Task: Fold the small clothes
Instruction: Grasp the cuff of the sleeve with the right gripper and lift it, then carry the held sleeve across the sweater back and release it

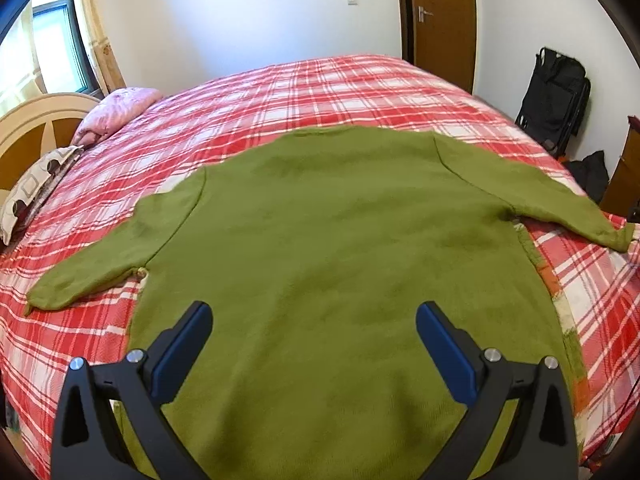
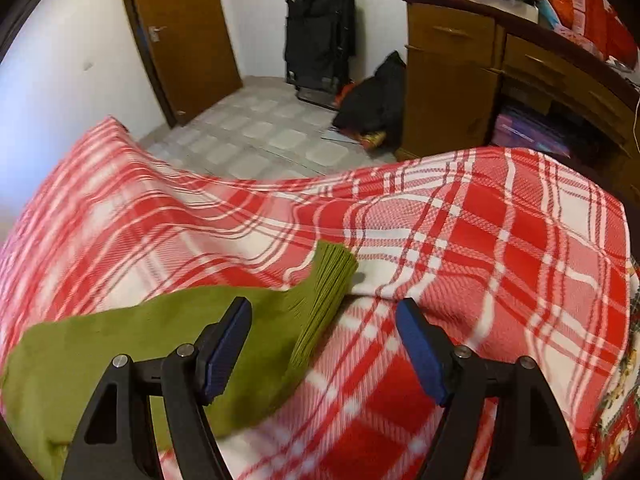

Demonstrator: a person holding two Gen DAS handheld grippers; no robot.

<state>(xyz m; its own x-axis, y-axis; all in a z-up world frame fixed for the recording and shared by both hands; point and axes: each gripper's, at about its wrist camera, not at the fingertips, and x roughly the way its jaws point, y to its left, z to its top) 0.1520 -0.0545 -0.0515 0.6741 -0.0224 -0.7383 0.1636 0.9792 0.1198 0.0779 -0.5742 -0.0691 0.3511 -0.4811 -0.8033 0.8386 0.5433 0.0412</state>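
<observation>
Where left gripper (image 1: 314, 314) gapes, sweater (image 1: 340, 220) beneath.

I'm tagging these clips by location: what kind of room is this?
Most likely a home bedroom: a bed with a headboard and pillow, and a wooden dresser beside it.

olive-green sweater (image 1: 320, 240), red/white plaid bedspread (image 1: 320, 88), blue-padded blk fingers (image 1: 182, 354), brown door (image 1: 444, 20)

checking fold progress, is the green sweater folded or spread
Spread: the green knit sweater lies flat on the red plaid bedspread, both sleeves out sideways.
</observation>
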